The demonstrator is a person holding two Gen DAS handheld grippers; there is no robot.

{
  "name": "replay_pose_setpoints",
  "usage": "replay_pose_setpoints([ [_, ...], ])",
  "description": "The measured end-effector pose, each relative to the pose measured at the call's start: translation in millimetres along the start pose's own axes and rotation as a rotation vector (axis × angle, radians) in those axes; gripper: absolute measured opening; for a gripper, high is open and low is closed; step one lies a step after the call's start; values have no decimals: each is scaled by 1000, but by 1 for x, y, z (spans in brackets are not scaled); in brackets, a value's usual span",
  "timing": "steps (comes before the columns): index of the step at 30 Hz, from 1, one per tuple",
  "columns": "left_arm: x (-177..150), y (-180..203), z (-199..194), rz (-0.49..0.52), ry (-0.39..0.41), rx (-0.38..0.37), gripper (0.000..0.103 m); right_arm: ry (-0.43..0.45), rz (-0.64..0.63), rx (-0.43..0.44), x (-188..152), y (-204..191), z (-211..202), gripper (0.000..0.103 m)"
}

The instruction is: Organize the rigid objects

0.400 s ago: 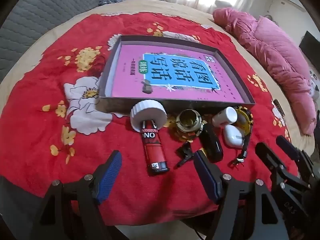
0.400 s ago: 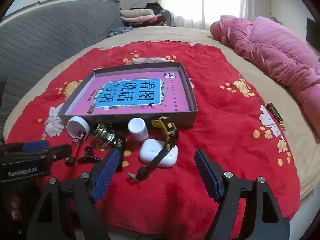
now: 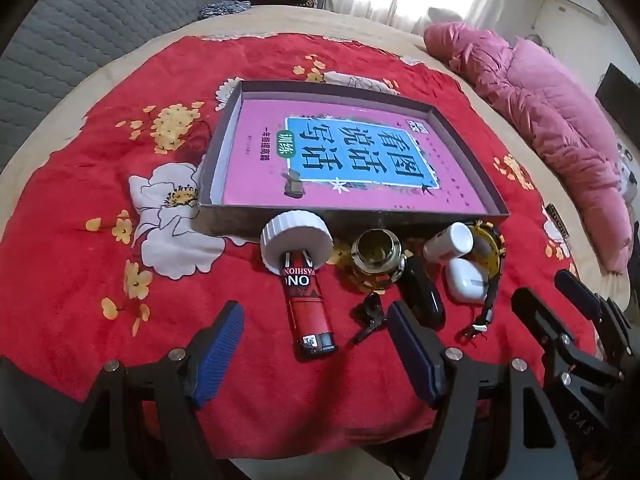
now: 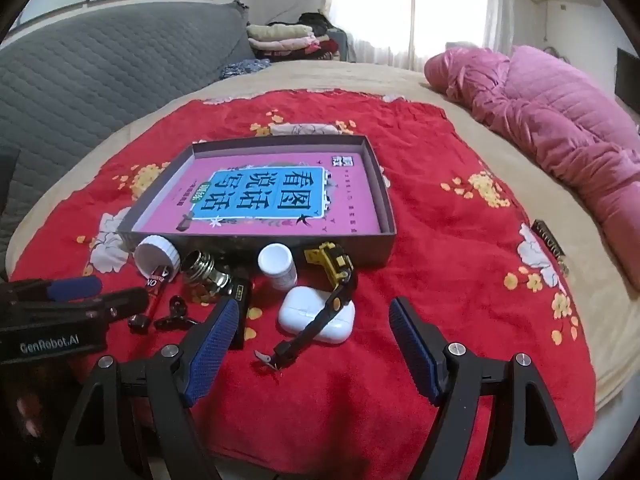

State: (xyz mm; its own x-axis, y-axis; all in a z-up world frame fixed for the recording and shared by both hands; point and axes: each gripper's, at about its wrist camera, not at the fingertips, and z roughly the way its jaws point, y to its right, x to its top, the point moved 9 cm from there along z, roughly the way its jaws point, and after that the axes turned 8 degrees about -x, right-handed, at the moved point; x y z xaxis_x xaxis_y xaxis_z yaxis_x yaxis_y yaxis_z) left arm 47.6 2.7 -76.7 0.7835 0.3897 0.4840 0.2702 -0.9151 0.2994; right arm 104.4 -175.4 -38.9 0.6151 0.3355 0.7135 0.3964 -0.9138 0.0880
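Both the left gripper and right gripper are hovering with jaws released over small hard objects beside a shallow cardboard tray, lying on a fuzzy red floral blanket covering a bed.

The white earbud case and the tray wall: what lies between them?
The small white bottle and the yellow-black watch lie between the white earbud case and the tray, in the right wrist view.

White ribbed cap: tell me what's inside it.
The top end of the red lighter is tucked into the white ribbed cap, which lies on its side. The lighter's tip is hidden by the cap.
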Motion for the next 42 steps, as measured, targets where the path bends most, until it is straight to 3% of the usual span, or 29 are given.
replay_pose_setpoints([
  [14,6,6,-10,35,40,13,73,15,-17,-4,2,-3,-2,79],
  [42,5,6,-9,50,40,23,73,22,-16,-1,4,-4,-2,79],
])
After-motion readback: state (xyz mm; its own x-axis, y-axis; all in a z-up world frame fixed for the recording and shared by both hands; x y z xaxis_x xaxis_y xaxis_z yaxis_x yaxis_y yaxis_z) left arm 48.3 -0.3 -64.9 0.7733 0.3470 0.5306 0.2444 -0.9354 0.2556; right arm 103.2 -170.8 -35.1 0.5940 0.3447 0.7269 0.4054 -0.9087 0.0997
